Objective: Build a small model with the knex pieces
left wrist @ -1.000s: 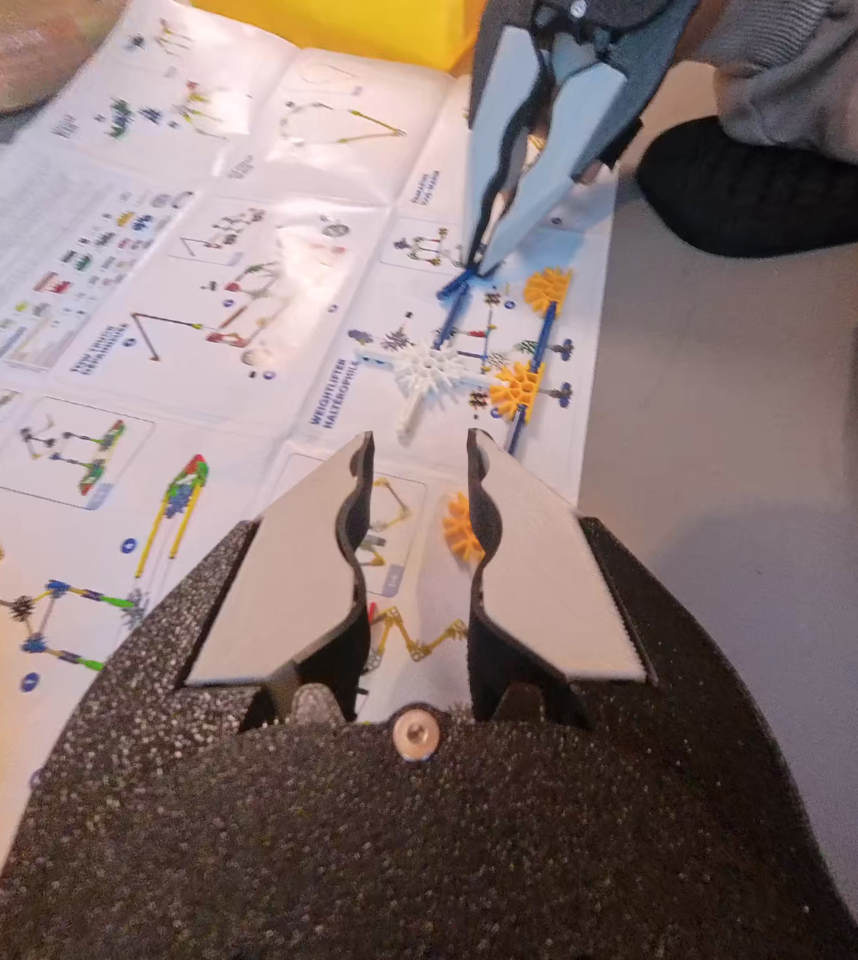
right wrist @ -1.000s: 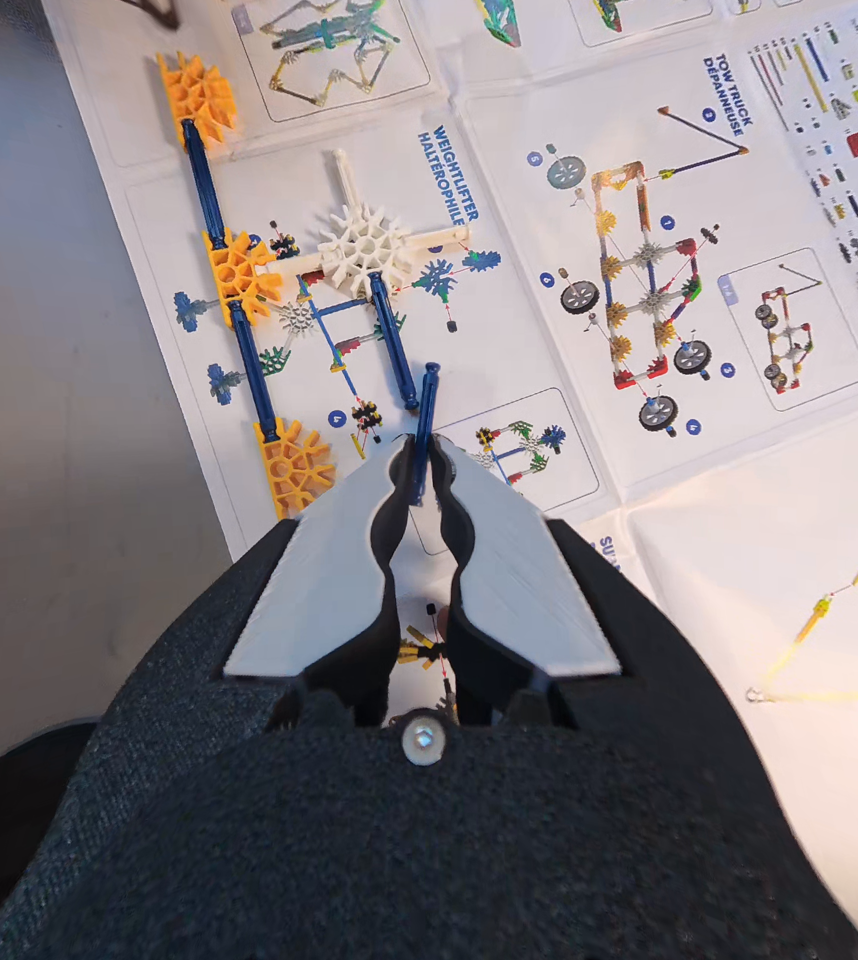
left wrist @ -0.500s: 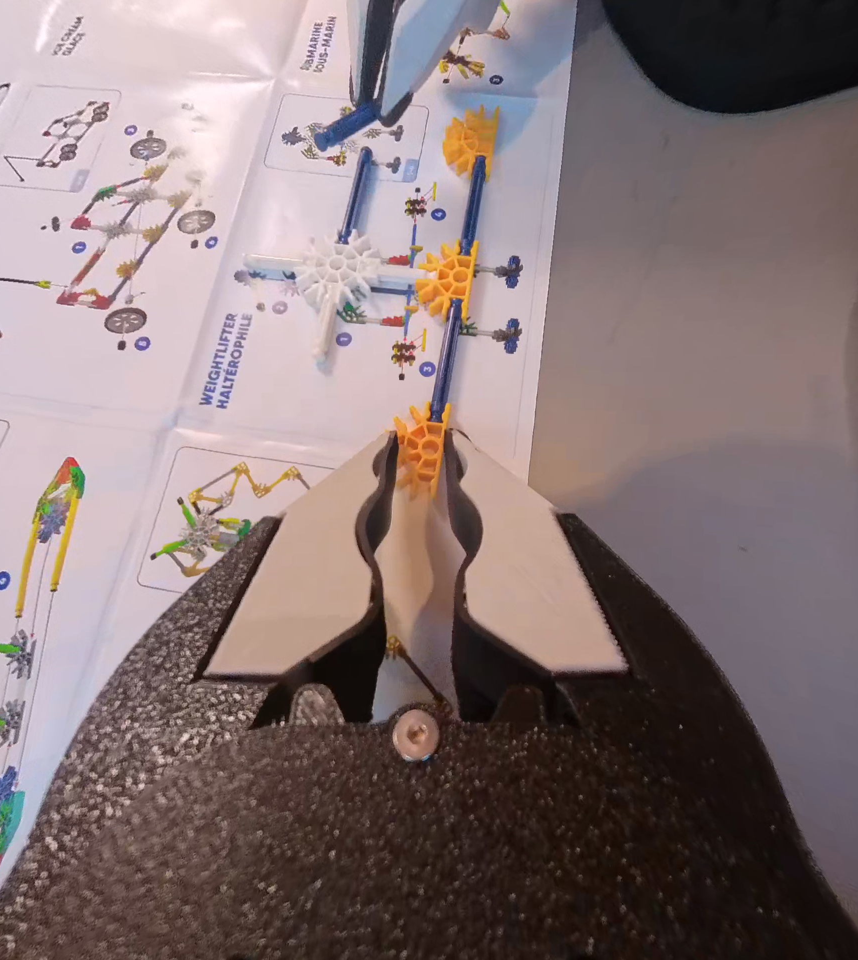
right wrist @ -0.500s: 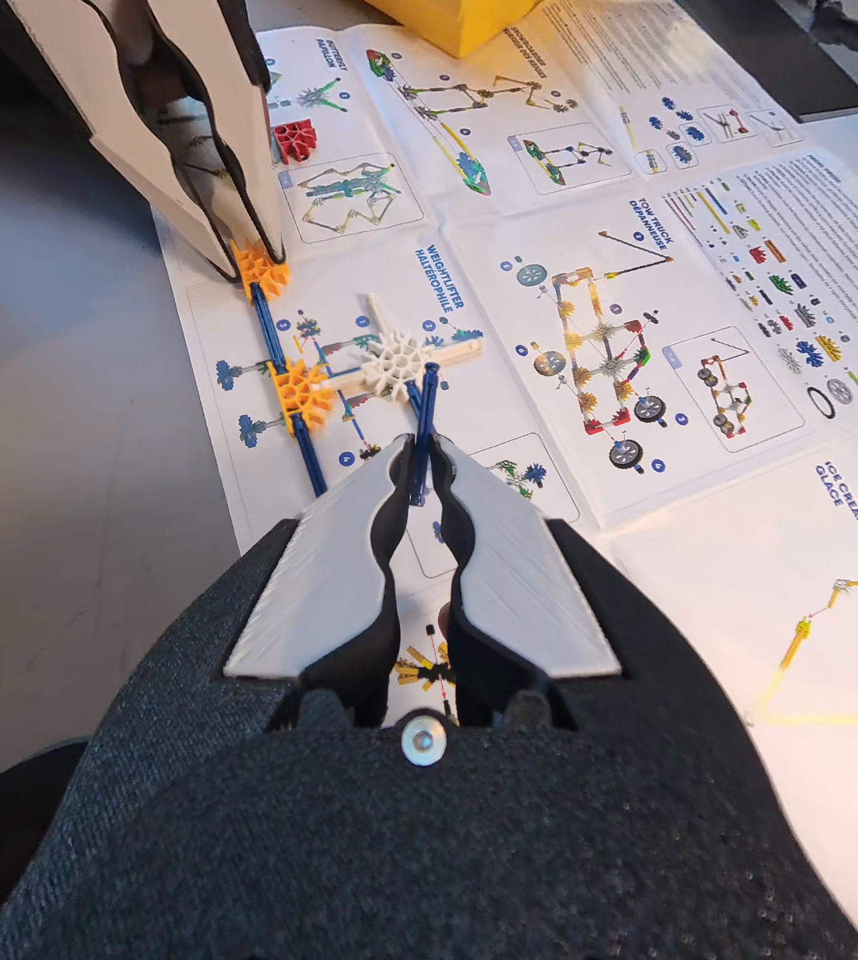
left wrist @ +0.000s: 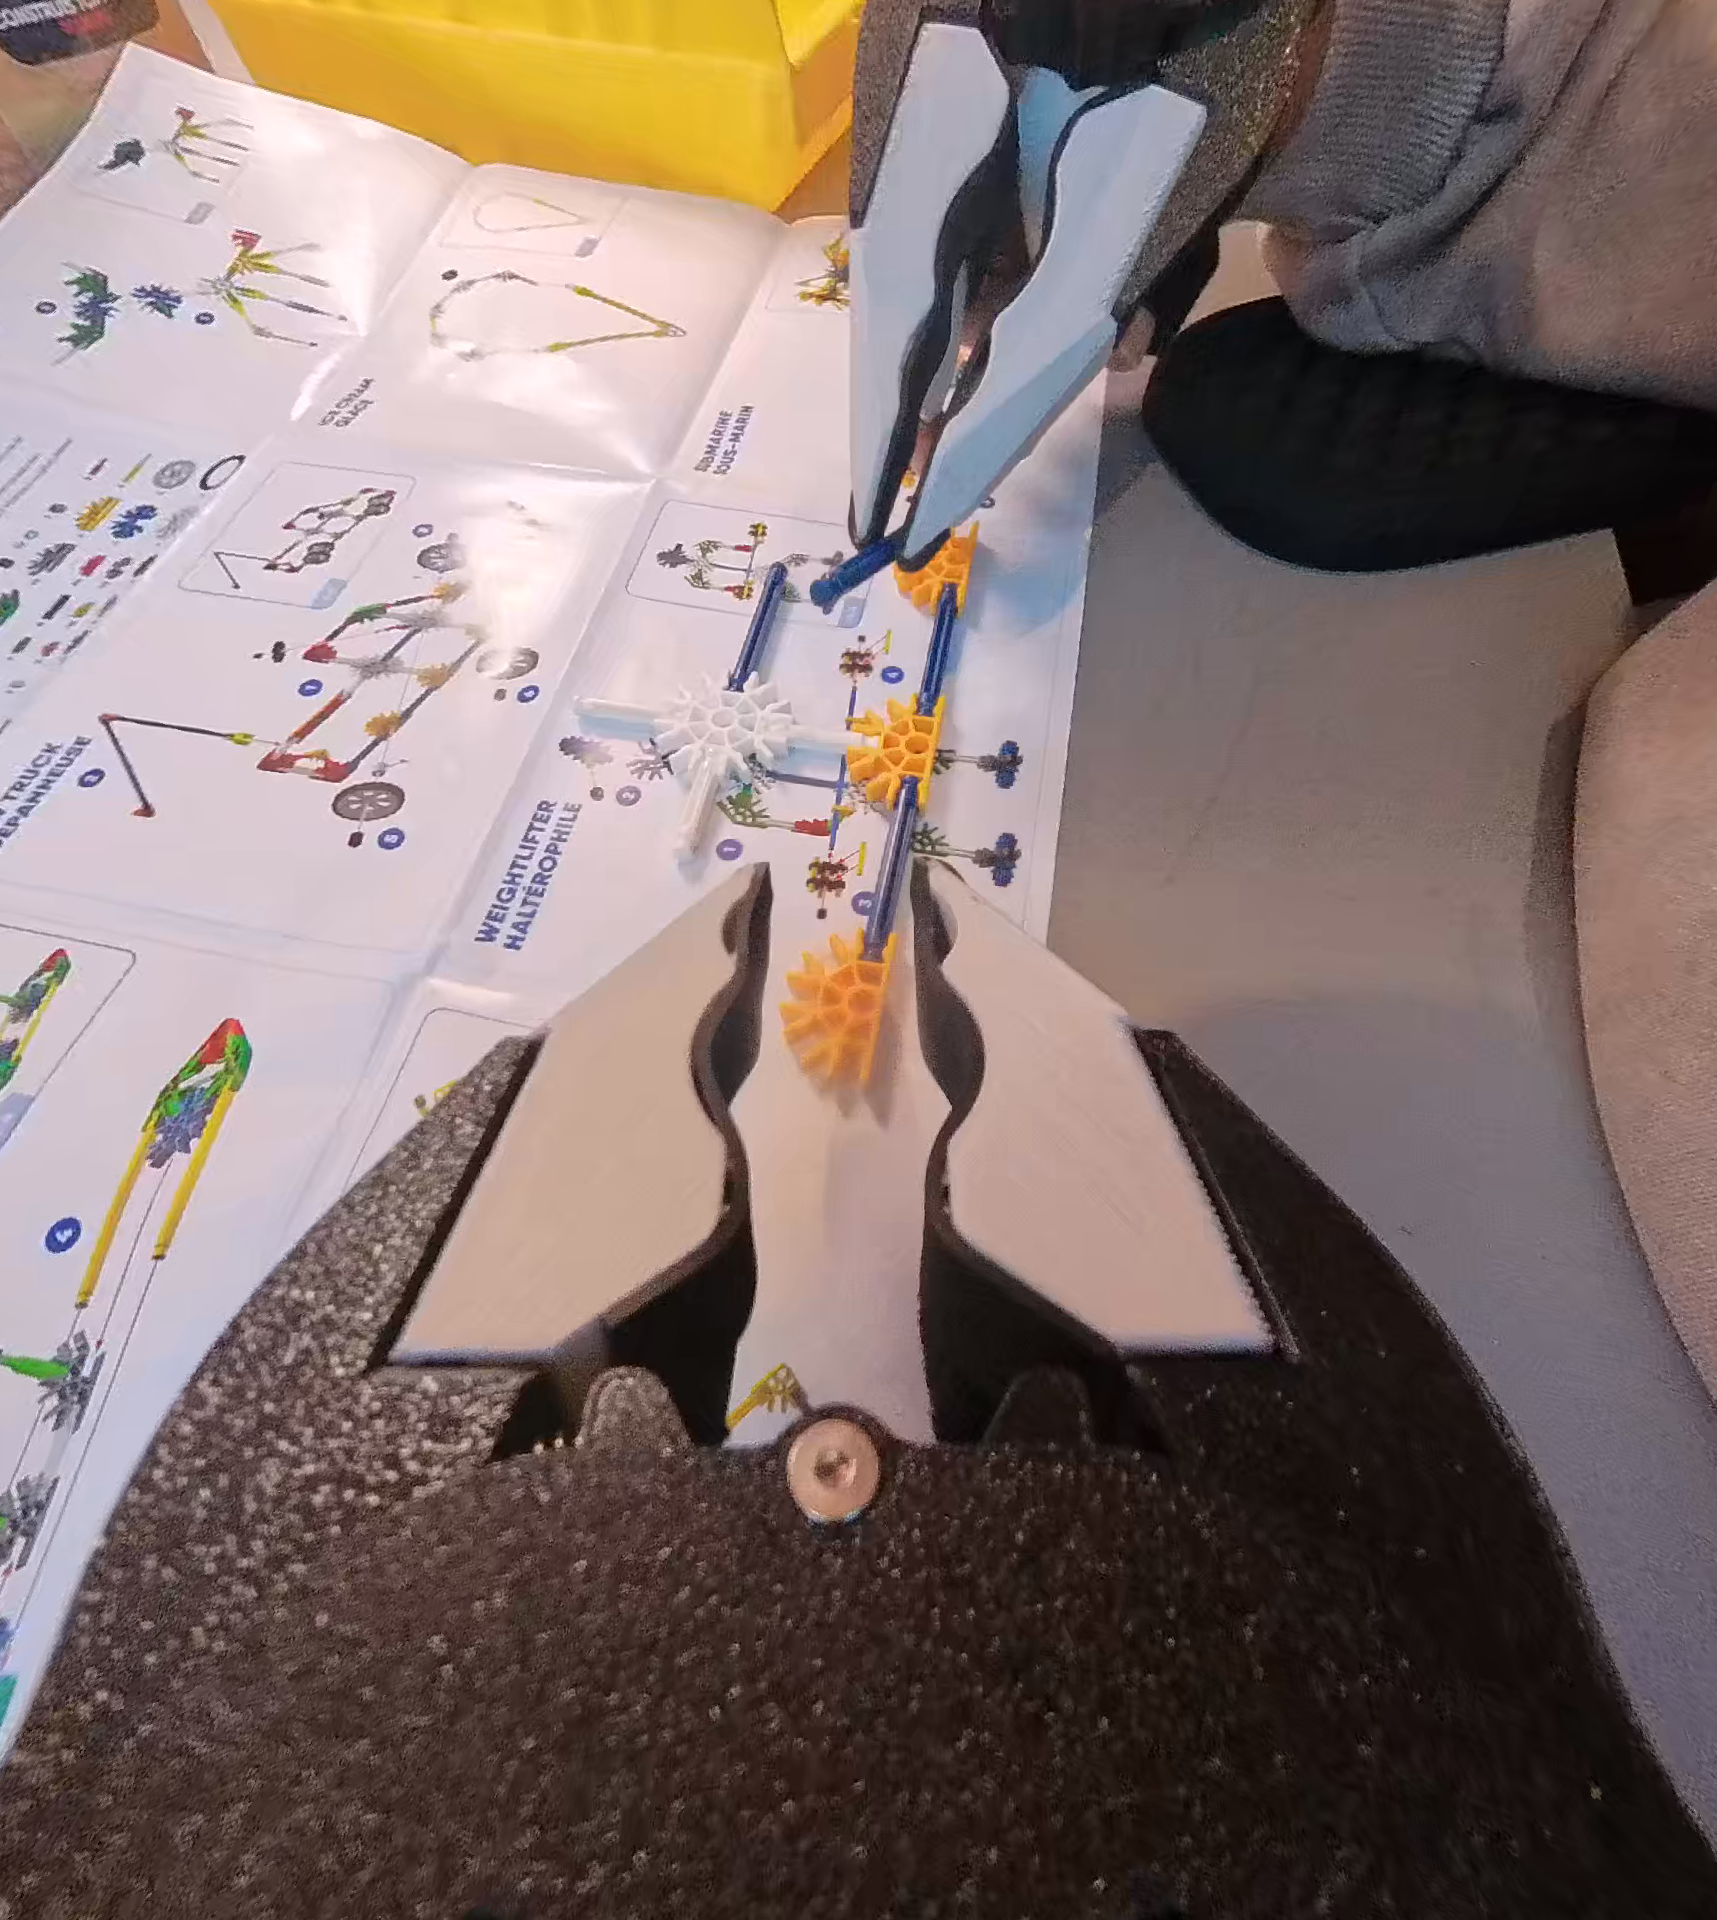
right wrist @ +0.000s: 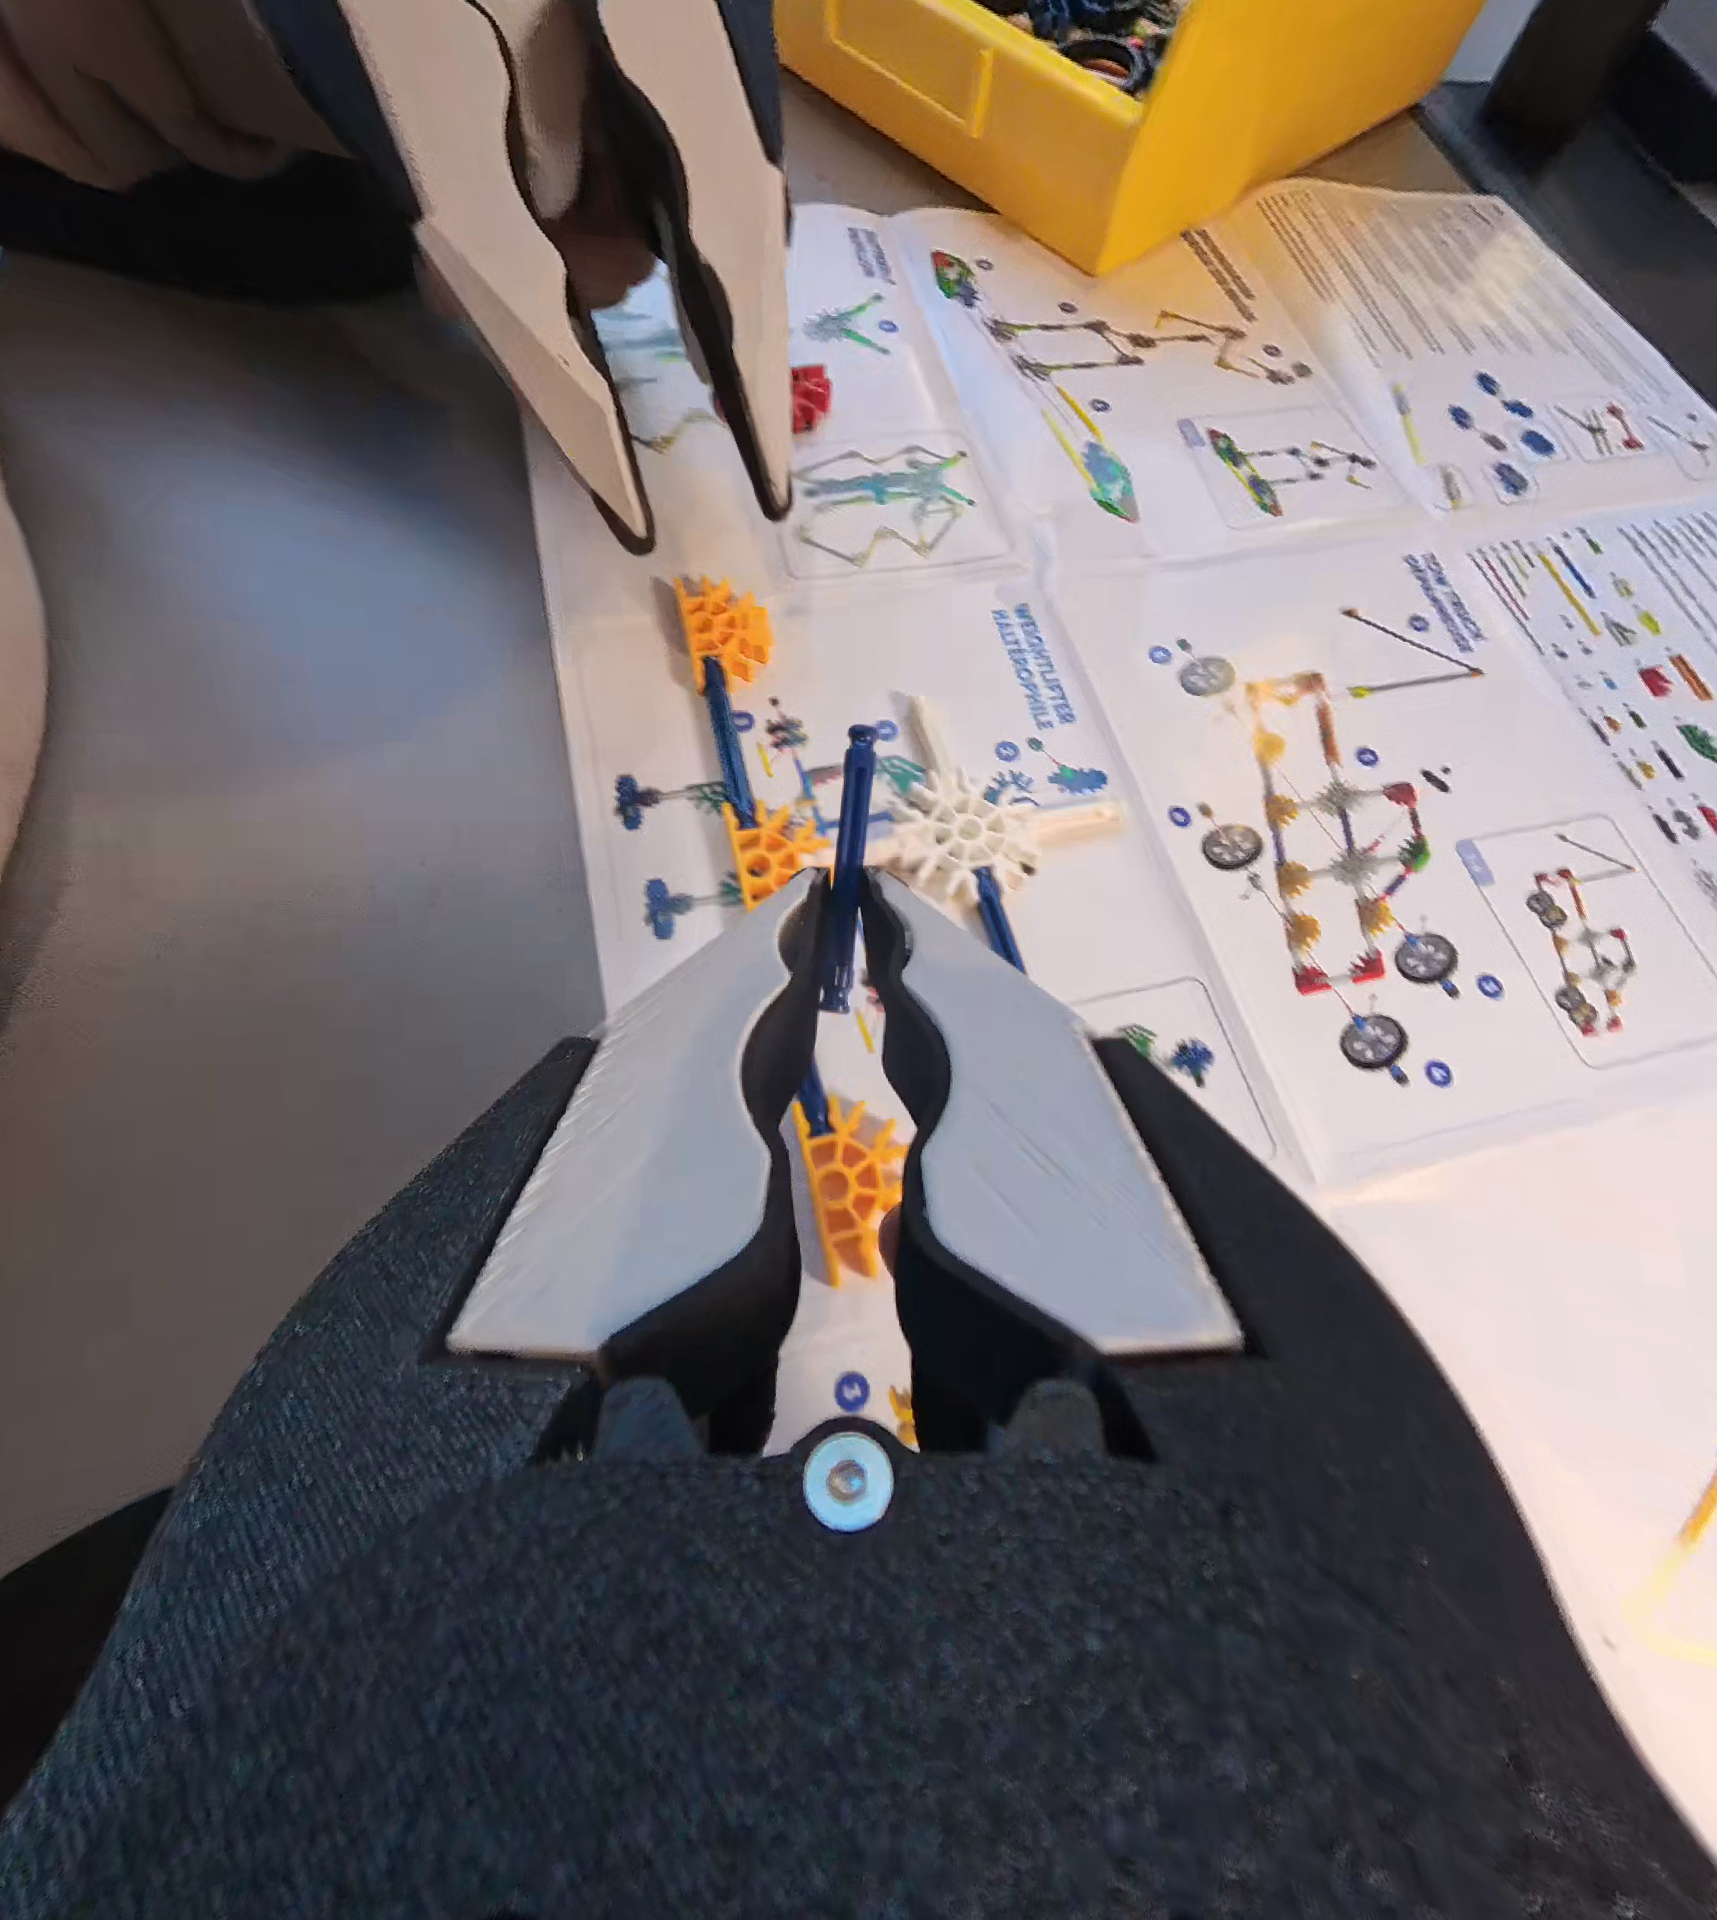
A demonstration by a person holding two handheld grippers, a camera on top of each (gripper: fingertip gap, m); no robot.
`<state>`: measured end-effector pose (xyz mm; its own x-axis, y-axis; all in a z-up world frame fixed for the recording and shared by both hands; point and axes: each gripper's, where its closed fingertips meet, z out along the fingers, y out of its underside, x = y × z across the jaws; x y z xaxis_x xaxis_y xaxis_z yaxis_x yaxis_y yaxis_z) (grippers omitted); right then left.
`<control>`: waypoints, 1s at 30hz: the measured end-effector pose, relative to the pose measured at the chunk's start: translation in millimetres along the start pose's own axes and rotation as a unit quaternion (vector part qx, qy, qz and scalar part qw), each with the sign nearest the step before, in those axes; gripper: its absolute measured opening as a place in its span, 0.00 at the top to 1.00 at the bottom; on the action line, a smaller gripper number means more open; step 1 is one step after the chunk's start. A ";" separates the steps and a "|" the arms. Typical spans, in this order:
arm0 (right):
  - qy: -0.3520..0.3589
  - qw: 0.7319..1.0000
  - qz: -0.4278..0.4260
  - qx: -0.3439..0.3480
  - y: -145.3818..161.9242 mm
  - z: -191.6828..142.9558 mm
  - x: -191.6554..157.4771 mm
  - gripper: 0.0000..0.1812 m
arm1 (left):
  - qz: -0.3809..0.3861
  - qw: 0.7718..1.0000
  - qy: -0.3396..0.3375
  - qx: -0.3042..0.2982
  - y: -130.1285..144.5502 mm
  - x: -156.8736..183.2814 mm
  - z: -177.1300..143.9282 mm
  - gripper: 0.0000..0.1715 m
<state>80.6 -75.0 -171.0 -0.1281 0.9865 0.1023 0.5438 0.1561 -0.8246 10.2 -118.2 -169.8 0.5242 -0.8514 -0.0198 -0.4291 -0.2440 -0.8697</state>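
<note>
A toy model lies on an instruction sheet (left wrist: 314,623): three orange connectors in a line on blue rods, with a white connector (left wrist: 724,722) joined to the middle orange one (left wrist: 895,743). My left gripper (left wrist: 838,894) is open and holds nothing; the end orange connector (left wrist: 833,1003) lies between its fingers, apart from them. In the right wrist view the left gripper (right wrist: 703,514) hangs just above that connector (right wrist: 724,623). My right gripper (right wrist: 841,883) is shut on a loose blue rod (right wrist: 852,821) above the model. It also shows in the left wrist view (left wrist: 890,540).
A yellow bin (right wrist: 1093,104) of parts stands at the sheet's far edge. A red connector (right wrist: 810,395) lies on the sheet behind the left gripper. A person's grey sleeve (left wrist: 1508,156) and dark leg (left wrist: 1405,447) are beside the sheet, with a beige rounded surface (left wrist: 1716,1039). My hands' fingertips stand some 9 cm from each other.
My left gripper has opened off the end orange connector and drawn back above it. My right gripper has carried the blue rod over the model's other end.
</note>
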 end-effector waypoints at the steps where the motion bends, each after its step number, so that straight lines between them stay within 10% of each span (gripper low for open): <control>1: -0.014 1.000 -0.011 0.005 -4.8 2.9 -8.9 0.98 | 0.010 1.000 0.012 0.001 -1.7 7.5 2.1 0.86; 10: -0.105 0.991 -0.084 -0.001 -20.7 26.3 -70.2 0.97 | 0.074 0.995 0.065 -0.027 -2.5 55.1 23.6 0.96; 30: -0.103 0.992 -0.063 0.042 -31.4 19.3 -66.3 0.97 | 0.054 0.995 0.078 0.016 -13.8 50.9 9.8 0.98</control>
<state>56.0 -146.3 -162.6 -0.3617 0.9271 0.0981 0.4434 0.2636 -0.8567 50.0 -153.6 -163.7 0.3548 -0.9341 -0.0392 -0.4515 -0.1345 -0.8821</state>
